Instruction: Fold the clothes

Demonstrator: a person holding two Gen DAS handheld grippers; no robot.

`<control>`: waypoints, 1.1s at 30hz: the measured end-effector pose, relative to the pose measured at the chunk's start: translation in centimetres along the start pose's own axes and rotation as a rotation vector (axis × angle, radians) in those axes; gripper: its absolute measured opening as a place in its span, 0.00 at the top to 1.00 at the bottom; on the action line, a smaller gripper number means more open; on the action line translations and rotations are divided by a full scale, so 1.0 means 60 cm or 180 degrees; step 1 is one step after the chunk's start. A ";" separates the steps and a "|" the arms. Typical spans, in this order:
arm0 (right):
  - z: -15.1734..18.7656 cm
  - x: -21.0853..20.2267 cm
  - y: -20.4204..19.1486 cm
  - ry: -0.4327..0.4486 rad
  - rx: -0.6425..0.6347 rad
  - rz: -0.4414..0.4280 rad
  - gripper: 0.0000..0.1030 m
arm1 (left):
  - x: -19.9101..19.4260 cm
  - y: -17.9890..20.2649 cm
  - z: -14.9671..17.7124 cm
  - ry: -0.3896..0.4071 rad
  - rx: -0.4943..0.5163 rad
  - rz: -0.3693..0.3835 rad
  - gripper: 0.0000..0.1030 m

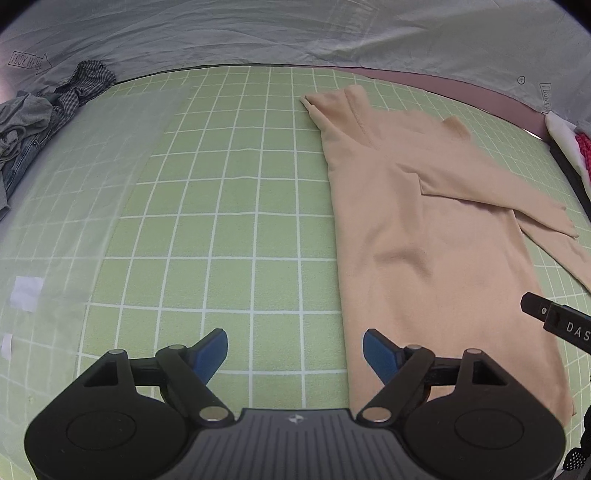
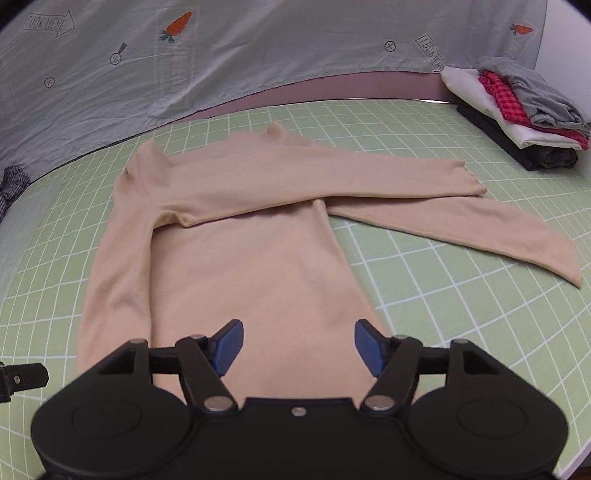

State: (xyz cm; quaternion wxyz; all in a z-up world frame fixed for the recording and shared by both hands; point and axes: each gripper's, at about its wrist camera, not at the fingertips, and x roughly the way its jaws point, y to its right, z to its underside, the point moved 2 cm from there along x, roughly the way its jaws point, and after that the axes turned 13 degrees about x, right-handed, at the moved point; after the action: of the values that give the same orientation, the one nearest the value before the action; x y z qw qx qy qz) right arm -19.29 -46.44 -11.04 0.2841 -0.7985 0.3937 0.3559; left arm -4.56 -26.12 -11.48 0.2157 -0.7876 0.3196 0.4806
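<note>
Peach long-sleeved top [image 2: 236, 258] spread flat on green gridded mat [image 2: 461, 314], filling centre of right wrist view, neck toward upper frame. One sleeve [image 2: 332, 181] folded across chest, cuff ending centre right; other sleeve [image 2: 480, 232] stretched out over mat toward right edge. In left wrist view, same top [image 1: 436, 266] occupying right half of frame, bare mat [image 1: 229, 221] filling the middle.

Right gripper [image 2: 298, 349] low in centre of its frame, blue pads [image 2: 229, 345] spread wide apart, nothing between them, poised above lower body of top. Left gripper [image 1: 294, 356] likewise spread wide, gripping nothing, above bare mat with one pad [image 1: 380, 356] over left edge of top. Tip of right gripper poking in at right edge of left wrist view [image 1: 557, 321]; tip of left gripper at lower left of right wrist view [image 2: 22, 376].

Stack of folded clothes [image 2: 524, 110] at upper right of right wrist view, on far corner of mat, well apart from top: grey on top, red checked, white, dark at bottom. Heap of unfolded clothes [image 1: 44, 122] at upper left of left wrist view, checked and grey fabric plus denim. Grey printed sheet [image 2: 221, 55] across the back, with carrot [image 2: 177, 24] and arrow motifs. Pale translucent strip [image 1: 74, 221] over left part of mat. Nothing lying on mat between grippers and top.
</note>
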 end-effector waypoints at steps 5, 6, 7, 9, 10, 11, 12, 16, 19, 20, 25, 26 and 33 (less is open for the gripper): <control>-0.072 0.046 0.050 0.0095 0.0127 0.0098 0.31 | 0.040 0.027 -0.043 -0.0080 -0.0065 -0.0047 0.20; -0.083 0.054 0.058 0.0116 0.0150 0.0109 0.31 | 0.049 0.031 -0.053 -0.0097 -0.0078 -0.0060 0.20; -0.100 0.064 0.071 0.0150 0.0182 0.0131 0.30 | 0.057 0.034 -0.061 -0.0114 -0.0090 -0.0072 0.20; -0.131 0.084 0.095 0.0222 0.0265 0.0194 0.28 | 0.075 0.037 -0.076 -0.0156 -0.0103 -0.0101 0.20; -0.152 0.097 0.109 0.0266 0.0327 0.0249 0.28 | 0.083 0.037 -0.082 -0.0185 -0.0111 -0.0123 0.20; -0.168 0.109 0.120 0.0295 0.0378 0.0300 0.28 | 0.091 0.036 -0.085 -0.0220 -0.0119 -0.0146 0.19; -0.183 0.120 0.132 0.0324 0.0428 0.0352 0.27 | 0.099 0.035 -0.088 -0.0256 -0.0126 -0.0169 0.19; -0.238 0.174 0.186 0.0386 0.0666 0.0587 0.26 | 0.121 0.024 -0.091 -0.0382 -0.0209 -0.0237 0.10; -0.261 0.211 0.225 0.0353 0.0859 0.0703 0.26 | 0.128 0.014 -0.091 -0.0452 -0.0278 -0.0233 0.03; -0.264 0.219 0.235 0.0351 0.0906 0.0719 0.26 | 0.130 0.012 -0.091 -0.0474 -0.0303 -0.0237 0.01; -0.271 0.245 0.265 0.0321 0.1008 0.0708 0.40 | 0.134 0.010 -0.095 -0.0506 -0.0326 -0.0232 0.00; -0.271 0.247 0.266 0.0324 0.0980 0.0700 0.43 | 0.134 0.011 -0.095 -0.0508 -0.0321 -0.0230 0.00; -0.274 0.228 0.242 0.0374 0.0759 0.0443 0.90 | 0.135 0.008 -0.101 -0.0532 -0.0292 -0.0207 0.00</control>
State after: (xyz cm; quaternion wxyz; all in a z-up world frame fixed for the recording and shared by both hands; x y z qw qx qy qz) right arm -19.70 -72.03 -14.79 0.3281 -0.7493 0.5035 0.2781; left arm 1.56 -32.80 -16.02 0.2208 -0.7638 0.2525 0.5515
